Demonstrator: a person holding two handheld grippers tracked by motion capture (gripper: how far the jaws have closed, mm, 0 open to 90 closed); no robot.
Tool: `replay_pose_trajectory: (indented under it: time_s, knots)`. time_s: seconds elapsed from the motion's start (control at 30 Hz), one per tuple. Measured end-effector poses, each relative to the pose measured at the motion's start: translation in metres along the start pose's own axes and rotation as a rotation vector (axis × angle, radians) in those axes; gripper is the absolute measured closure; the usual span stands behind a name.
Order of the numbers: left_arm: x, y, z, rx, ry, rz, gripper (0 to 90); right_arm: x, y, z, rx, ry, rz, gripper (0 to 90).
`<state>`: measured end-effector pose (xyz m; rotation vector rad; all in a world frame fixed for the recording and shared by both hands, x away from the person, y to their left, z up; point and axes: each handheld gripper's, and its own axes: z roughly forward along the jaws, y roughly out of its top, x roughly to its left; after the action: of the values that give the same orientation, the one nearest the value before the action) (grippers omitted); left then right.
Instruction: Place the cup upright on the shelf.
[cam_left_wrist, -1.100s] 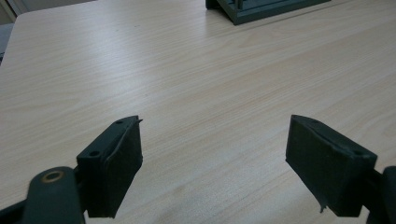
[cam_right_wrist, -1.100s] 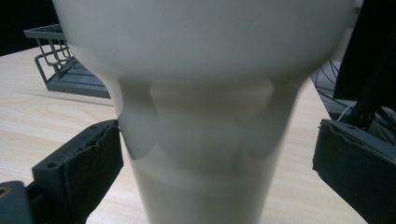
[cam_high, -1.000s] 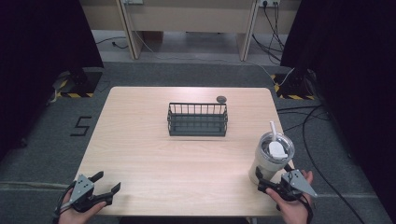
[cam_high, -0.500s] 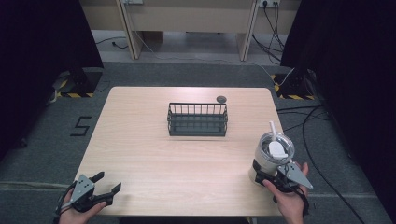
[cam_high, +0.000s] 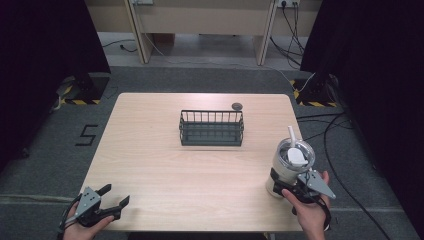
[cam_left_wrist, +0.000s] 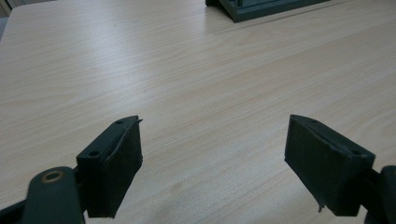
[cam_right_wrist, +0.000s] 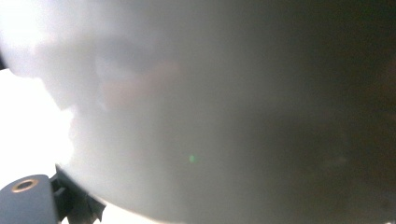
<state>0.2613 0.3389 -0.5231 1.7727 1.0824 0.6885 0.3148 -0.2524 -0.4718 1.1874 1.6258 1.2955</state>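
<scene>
Because the right tool (cam_high: 289, 187) hugs the tall cup (cam_high: 291, 165) low down, near the surface (cam_high: 150, 150) edge, the cup may tip. The left tool (cam_high: 116, 196) sits spread.

The high view looks down on the whole surface (cam_high: 150, 150); the left gripper view skims it low toward the basket (cam_left_wrist: 261, 7), which both views share; the right gripper view sits pressed close against the cup (cam_right_wrist: 210, 116).

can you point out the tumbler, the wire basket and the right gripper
tumbler (cam_high: 292, 161), high view, on its lid beside the straw
wire basket (cam_high: 211, 128), high view, on its near wall
right gripper (cam_high: 290, 184), high view, at the tumbler's base where its jaws meet the cup
</scene>
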Motion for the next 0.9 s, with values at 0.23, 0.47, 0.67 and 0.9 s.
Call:
replay_pose_trajectory:
  time_s: [0.23, 0.47, 0.67, 0.9]
  knots:
    - [0.000, 0.000, 0.000, -0.003, 0.002, -0.004, 18.3, 0.003, 0.013, 0.000, -0.028, 0.003, -0.008, 9.9]
    - [0.000, 0.000, -0.001, -0.007, 0.003, -0.009, 18.3, 0.013, 0.031, 0.004, -0.062, 0.026, -0.006, 9.9]
    - [0.000, 0.000, -0.001, -0.008, 0.001, -0.009, 18.3, 0.019, 0.045, 0.009, -0.088, 0.036, -0.008, 9.9]
    - [0.000, 0.000, -0.002, -0.011, 0.000, -0.009, 18.3, 0.027, 0.057, 0.017, -0.097, 0.048, -0.010, 9.9]
